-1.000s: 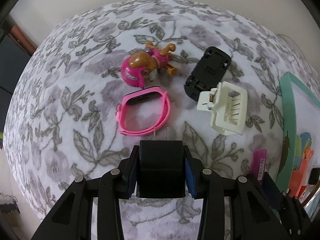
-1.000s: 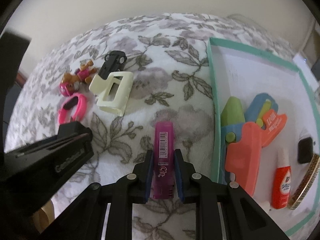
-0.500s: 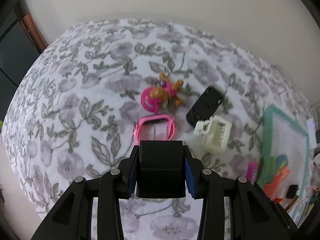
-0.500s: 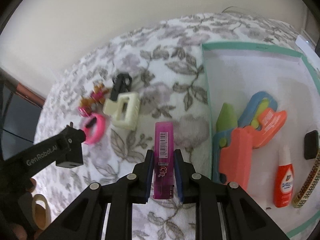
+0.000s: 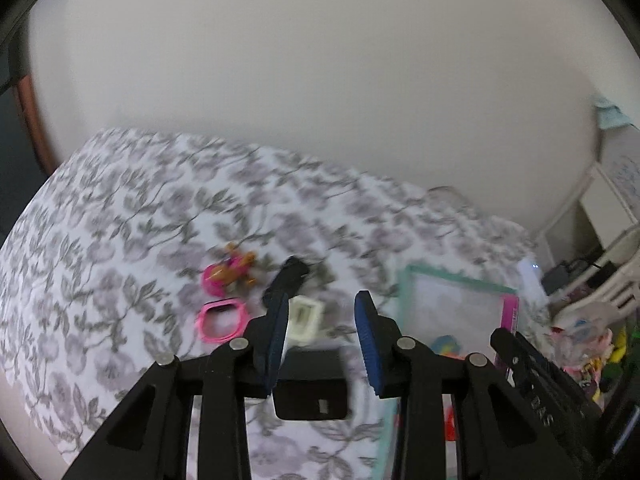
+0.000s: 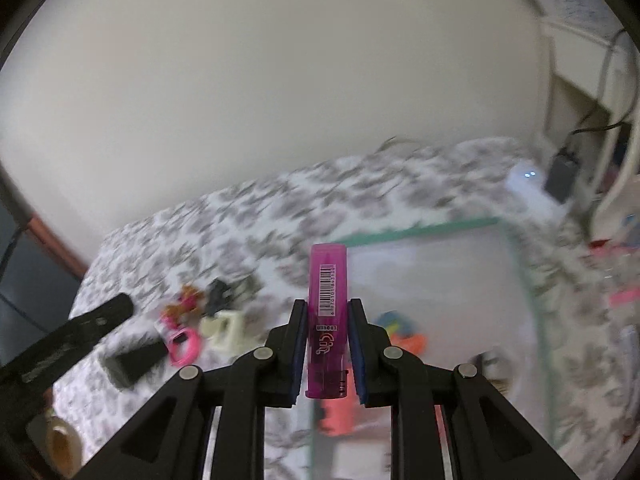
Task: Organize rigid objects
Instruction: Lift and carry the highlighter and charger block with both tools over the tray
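Observation:
My left gripper (image 5: 322,306) is open, high above the floral bed. The black charger block (image 5: 311,386) lies below between its fingers, free of the pads; it also shows in the right wrist view (image 6: 134,362). My right gripper (image 6: 327,314) is shut on the purple lighter (image 6: 327,312), held above the near edge of the green-rimmed tray (image 6: 420,229). On the bed lie a pink pup toy (image 5: 226,274), a pink watch band (image 5: 222,320), a black toy car (image 5: 286,282) and a cream hair claw (image 5: 303,320).
The tray (image 5: 456,278) holds colourful toy pieces (image 6: 404,334), blurred. A white wall stands behind the bed. Shelves and clutter (image 5: 592,320) are at the far right. A tape roll (image 6: 60,438) lies at the lower left.
Both grippers have risen and tilted up toward the wall. My left gripper has opened and let go of the black charger block. The right still holds the lighter.

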`<state>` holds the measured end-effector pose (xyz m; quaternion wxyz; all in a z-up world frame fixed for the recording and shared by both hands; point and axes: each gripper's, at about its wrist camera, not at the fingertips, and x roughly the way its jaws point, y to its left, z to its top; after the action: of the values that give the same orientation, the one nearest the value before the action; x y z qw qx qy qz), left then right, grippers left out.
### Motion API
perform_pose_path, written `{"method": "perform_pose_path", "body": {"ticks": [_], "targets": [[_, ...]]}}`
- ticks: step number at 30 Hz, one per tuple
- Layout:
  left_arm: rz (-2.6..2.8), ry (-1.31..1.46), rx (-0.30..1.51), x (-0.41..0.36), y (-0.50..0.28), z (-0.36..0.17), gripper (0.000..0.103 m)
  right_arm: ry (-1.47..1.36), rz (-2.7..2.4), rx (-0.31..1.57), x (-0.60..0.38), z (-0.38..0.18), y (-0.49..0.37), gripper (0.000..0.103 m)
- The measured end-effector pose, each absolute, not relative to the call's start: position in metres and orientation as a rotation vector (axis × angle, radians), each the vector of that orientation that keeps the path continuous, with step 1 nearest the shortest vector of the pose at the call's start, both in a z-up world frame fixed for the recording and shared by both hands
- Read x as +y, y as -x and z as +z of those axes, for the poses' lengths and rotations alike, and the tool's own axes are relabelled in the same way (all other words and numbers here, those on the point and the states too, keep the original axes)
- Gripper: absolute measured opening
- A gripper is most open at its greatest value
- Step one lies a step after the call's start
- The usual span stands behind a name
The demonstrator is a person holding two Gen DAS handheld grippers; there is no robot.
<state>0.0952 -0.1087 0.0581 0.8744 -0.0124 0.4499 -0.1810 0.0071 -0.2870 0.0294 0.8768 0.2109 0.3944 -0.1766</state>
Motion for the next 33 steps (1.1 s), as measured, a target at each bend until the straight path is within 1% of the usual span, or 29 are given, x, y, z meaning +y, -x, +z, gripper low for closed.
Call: {"method": "perform_pose_path", "body": {"ticks": [1, 4, 6, 10, 13, 14, 16, 17, 18, 23, 25, 26, 27, 33], "targets": [[-0.397, 0.018, 0.930, -0.115, -0.092, 0.060, 0.036, -0.451, -0.389, 0.819, -0.296, 0.029, -0.003, 0.021], [-0.449, -0.016, 0.927, -0.136, -0.083, 0.057, 0.031, -0.492, -0.411, 0.822, -0.314, 0.023, 0.005, 0.021], [-0.484, -0.036, 0.953, -0.149, -0.080, 0.050, 0.031, -0.492, -0.444, 0.836, -0.323, 0.018, 0.009, 0.021], [-0.456, -0.075, 0.983, -0.157, -0.079, 0.036, 0.031, -0.512, -0.454, 0.858, -0.333, 0.007, 0.012, 0.021], [-0.426, -0.125, 1.038, -0.159, -0.080, 0.019, 0.032, -0.519, -0.451, 0.893, -0.332, -0.001, 0.013, 0.021], [-0.411, -0.143, 1.069, -0.159, -0.081, 0.012, 0.033, -0.516, -0.449, 0.905, -0.331, -0.005, 0.012, 0.021], [-0.399, -0.163, 1.121, -0.154, -0.078, 0.000, 0.042, -0.505, -0.448, 0.939, -0.329, -0.011, 0.010, 0.021], [-0.388, -0.175, 1.149, -0.151, -0.077, -0.007, 0.049, -0.501, -0.449, 0.950, -0.327, -0.013, 0.010, 0.021], [-0.376, -0.186, 1.168, -0.149, -0.075, -0.012, 0.053, -0.501, -0.447, 0.963, -0.326, -0.016, 0.010, 0.021], [-0.338, -0.244, 1.249, -0.134, -0.064, -0.032, 0.060, -0.496, -0.428, 1.005, -0.315, -0.022, 0.014, 0.021], [-0.352, -0.245, 1.273, -0.131, -0.059, -0.036, 0.066, -0.489, -0.424, 1.008, -0.312, -0.021, 0.016, 0.021], [-0.362, -0.251, 1.281, -0.129, -0.055, -0.038, 0.074, -0.489, -0.420, 1.009, -0.310, -0.020, 0.017, 0.021], [-0.371, -0.261, 1.285, -0.130, -0.052, -0.039, 0.077, -0.489, -0.417, 1.009, -0.309, -0.019, 0.017, 0.021], [-0.392, -0.362, 1.296, -0.129, -0.030, -0.049, 0.077, -0.476, -0.419, 1.015, -0.305, -0.017, 0.018, 0.021]]}}
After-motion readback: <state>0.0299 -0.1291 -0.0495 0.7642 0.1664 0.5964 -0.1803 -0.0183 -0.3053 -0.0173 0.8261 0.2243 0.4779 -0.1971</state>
